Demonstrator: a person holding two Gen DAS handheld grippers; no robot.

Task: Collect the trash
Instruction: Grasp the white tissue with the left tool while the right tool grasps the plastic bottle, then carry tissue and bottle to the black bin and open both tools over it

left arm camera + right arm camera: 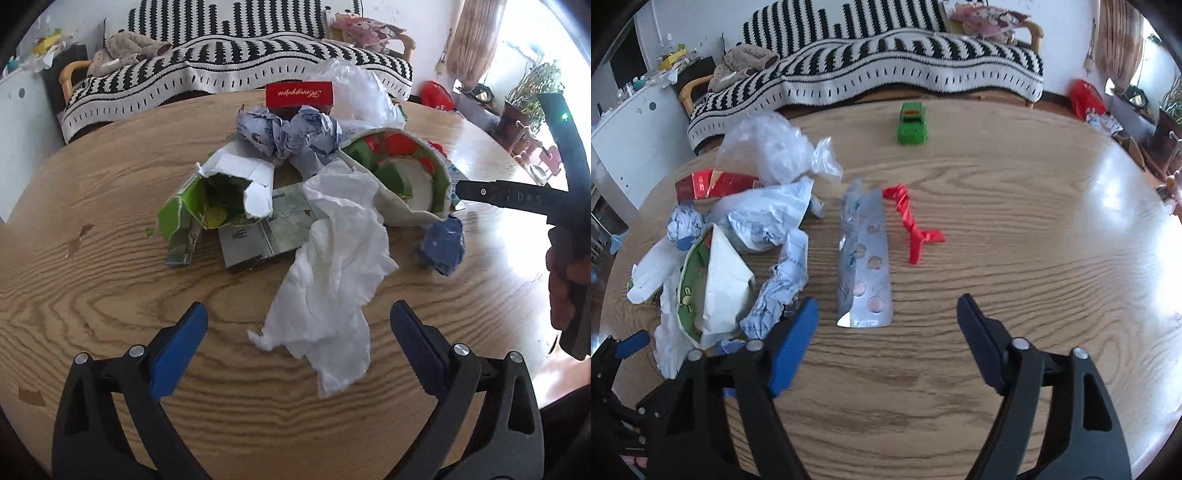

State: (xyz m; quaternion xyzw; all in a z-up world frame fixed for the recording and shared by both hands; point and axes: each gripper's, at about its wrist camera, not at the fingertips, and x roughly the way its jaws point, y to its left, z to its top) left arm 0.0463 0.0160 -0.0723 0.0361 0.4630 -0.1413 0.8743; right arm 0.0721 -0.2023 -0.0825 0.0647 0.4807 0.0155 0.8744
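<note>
White tissue [328, 254] lies between the left tongs' [298, 325] parted blue pads.

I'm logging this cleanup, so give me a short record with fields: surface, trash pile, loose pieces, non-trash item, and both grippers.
surface: round wooden table
trash pile: white tissue, torn green carton, red box, clear plastic bag
loose pieces: pill blister pack, red ribbon
non-trash item: green toy car
left gripper: open, empty
right gripper: open, empty
</note>
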